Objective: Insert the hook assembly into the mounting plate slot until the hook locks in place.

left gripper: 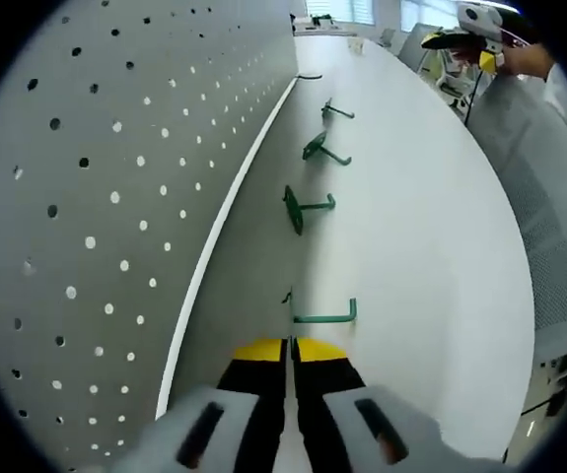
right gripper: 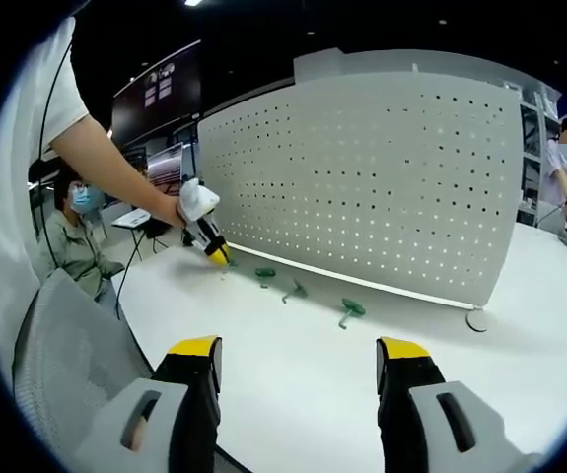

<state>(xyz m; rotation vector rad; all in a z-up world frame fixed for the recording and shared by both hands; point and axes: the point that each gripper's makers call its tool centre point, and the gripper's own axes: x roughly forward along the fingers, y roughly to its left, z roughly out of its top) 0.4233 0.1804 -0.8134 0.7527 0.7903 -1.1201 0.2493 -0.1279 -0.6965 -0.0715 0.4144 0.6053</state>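
Left tongs (left gripper: 290, 347), pressed together, sit just short of a green hook (left gripper: 324, 315), seemingly untouched; right tongs (right gripper: 300, 357) gape apart.

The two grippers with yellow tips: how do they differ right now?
The left gripper has its jaws pressed together, with no gap between the yellow tips; the right gripper has its jaws spread wide apart. The left gripper sits low over the white table, close to a green hook and the pegboard; the right gripper is farther back, facing the pegboard. Both have black jaws with yellow tips.
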